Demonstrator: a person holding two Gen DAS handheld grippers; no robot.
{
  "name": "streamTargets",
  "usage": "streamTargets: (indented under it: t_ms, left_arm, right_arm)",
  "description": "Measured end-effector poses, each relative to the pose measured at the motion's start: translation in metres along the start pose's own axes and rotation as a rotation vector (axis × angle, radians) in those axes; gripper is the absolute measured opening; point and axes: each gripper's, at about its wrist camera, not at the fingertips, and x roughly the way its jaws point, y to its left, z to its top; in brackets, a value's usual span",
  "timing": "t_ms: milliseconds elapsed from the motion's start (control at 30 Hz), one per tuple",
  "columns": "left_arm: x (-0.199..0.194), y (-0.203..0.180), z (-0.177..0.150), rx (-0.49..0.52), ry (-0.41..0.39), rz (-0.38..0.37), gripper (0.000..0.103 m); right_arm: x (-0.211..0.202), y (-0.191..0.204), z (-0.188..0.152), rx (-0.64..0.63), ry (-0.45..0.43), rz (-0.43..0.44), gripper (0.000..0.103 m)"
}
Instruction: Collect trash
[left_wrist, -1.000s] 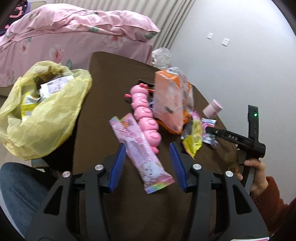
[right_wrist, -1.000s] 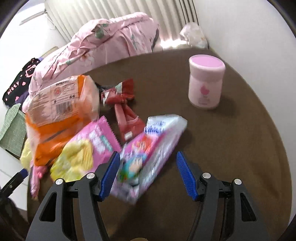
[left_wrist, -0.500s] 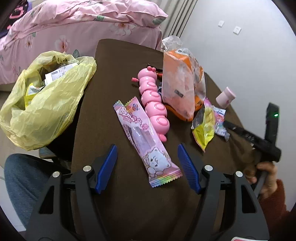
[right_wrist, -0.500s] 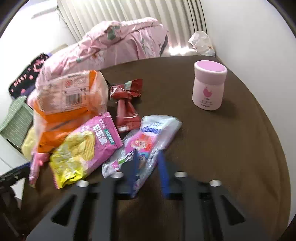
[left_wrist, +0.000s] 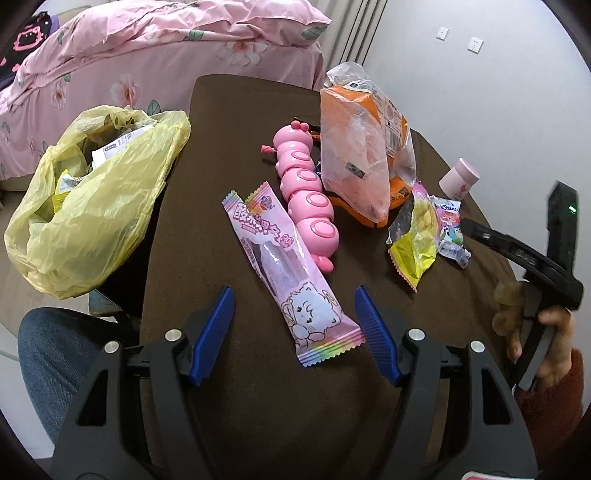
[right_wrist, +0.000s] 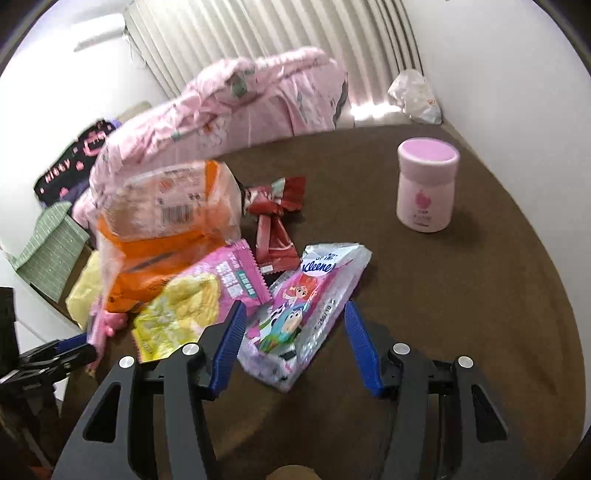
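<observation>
The right tongs (right_wrist: 291, 347), just reopening, straddle the "Kleenex" tissue pack (right_wrist: 306, 314) unpressed on the table (right_wrist: 461, 295); the left tongs (left_wrist: 295, 332) gape wide around the pink wrapper (left_wrist: 291, 273).

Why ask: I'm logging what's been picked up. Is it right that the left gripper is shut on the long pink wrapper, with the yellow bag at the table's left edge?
Not quite. The left gripper is open: its jaws straddle the pink wrapper without pressing it, as the left wrist view shows. The yellow bag is at the table's left edge.

Glossy wrappers on a matt desk
Pink wrapper (left_wrist: 291, 273) shiny plastic film; yellow bag (left_wrist: 92, 206) thin crinkled plastic; desk (left_wrist: 229, 424) matt brown cloth.
</observation>
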Motion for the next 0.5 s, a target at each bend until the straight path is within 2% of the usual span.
streamTargets:
  t_ms: [100, 133, 167, 200, 267, 433, 467, 500]
  left_arm:
    - [-0.002, 0.003, 0.000, -0.036, -0.003, -0.025, 0.064]
    - [-0.004, 0.006, 0.000, -0.055, -0.003, -0.044, 0.064]
    - [-0.005, 0.005, 0.000, -0.061, -0.002, -0.055, 0.064]
    - [-0.006, 0.006, 0.000, -0.062, -0.005, -0.069, 0.064]
    - [-0.008, 0.003, -0.001, -0.051, -0.015, -0.067, 0.064]
    - [-0.006, -0.005, -0.001, -0.021, -0.004, -0.032, 0.064]
    - [-0.004, -0.006, 0.000, -0.017, 0.000, -0.020, 0.063]
    - [-0.003, -0.007, 0.000, -0.011, 0.003, -0.008, 0.056]
  right_arm:
    - [0.017, 0.008, 0.008, -0.037, 0.017, -0.054, 0.050]
    - [0.019, 0.011, 0.008, -0.056, 0.020, -0.054, 0.038]
    - [0.023, 0.015, 0.008, -0.081, 0.026, -0.051, 0.022]
    - [0.024, 0.018, 0.008, -0.098, 0.028, -0.048, 0.020]
    - [0.019, 0.025, 0.005, -0.134, 0.009, -0.028, 0.010]
    - [-0.015, 0.033, -0.004, -0.189, -0.063, -0.029, 0.006]
    - [-0.022, 0.032, -0.005, -0.187, -0.073, -0.023, 0.006]
    - [-0.027, 0.031, -0.005, -0.184, -0.082, -0.018, 0.006]
